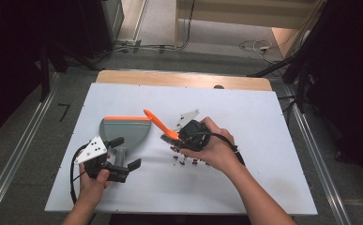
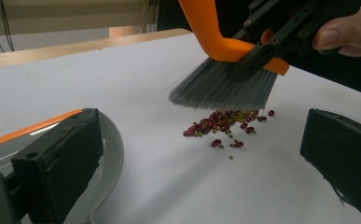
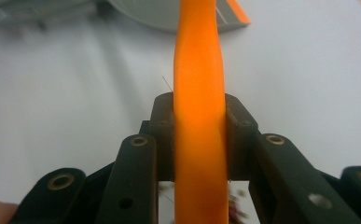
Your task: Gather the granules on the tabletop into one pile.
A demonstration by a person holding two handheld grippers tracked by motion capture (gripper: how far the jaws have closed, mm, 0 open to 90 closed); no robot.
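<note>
A small brush with an orange handle (image 1: 156, 122) and grey bristles (image 2: 225, 86) hangs just above a little heap of red and green beans (image 2: 225, 123) on the white table top. My right gripper (image 1: 177, 136) is shut on the brush where the handle (image 3: 199, 93) meets the head. A grey dustpan (image 1: 123, 129) with an orange lip lies to the left of the beans (image 1: 186, 159). My left gripper (image 1: 124, 153) stands open at the dustpan's handle end. Its left jaw is over the pan's rim (image 2: 115, 154). I cannot tell whether it touches the pan.
The white board (image 1: 263, 140) lies on a wooden table whose far edge (image 1: 184, 78) shows beyond it. Cables lie on the floor (image 1: 259, 47) behind the table. Metal rails run along both sides.
</note>
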